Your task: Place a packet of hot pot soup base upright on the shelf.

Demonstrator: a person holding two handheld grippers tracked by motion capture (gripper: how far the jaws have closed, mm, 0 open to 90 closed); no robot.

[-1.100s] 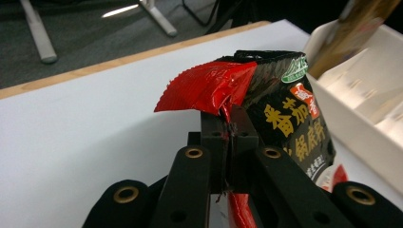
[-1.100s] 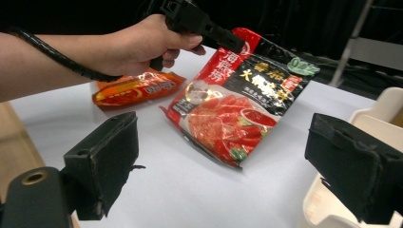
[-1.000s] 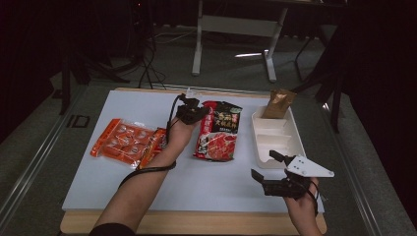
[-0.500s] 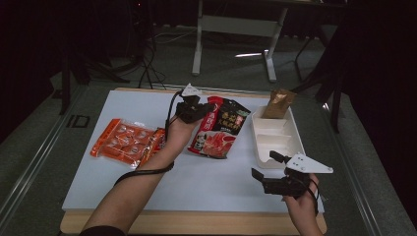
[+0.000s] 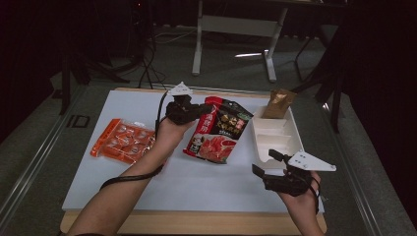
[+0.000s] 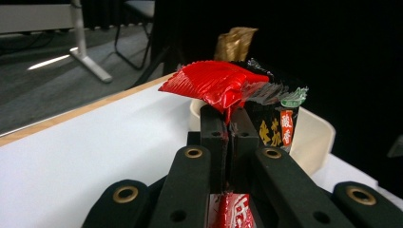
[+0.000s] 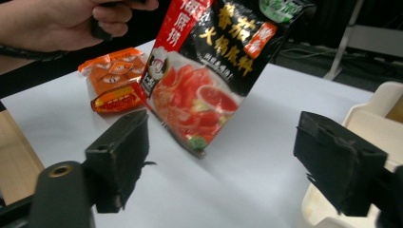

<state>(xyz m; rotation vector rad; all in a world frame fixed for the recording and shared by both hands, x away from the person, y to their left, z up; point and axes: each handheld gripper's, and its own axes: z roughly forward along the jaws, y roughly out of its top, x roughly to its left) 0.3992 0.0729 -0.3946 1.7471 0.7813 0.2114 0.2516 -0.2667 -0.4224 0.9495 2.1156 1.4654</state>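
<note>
A red and black soup-base packet [image 5: 219, 132] hangs tilted over the middle of the white table. My left gripper [image 5: 189, 110] is shut on its crumpled top edge, and the red foil [image 6: 214, 85] bunches above the closed jaws of the left gripper [image 6: 228, 126]. In the right gripper view the packet [image 7: 204, 80] hangs ahead with its lower corner close to the table. My right gripper [image 5: 264, 162] stands open near the front right; its jaws have just been closing a little, with nothing between them. It points toward the packet.
A white compartment tray [image 5: 275, 142] lies at the right, with a brown pouch [image 5: 279, 103] upright at its far end. An orange snack packet [image 5: 123, 140] lies at the left, under my left forearm. The table's wooden front edge [image 5: 196, 223] runs below.
My left gripper has risen and drawn the packet up off the table, so it now hangs tilted. The right gripper has stayed in place, its jaws slightly narrower.
</note>
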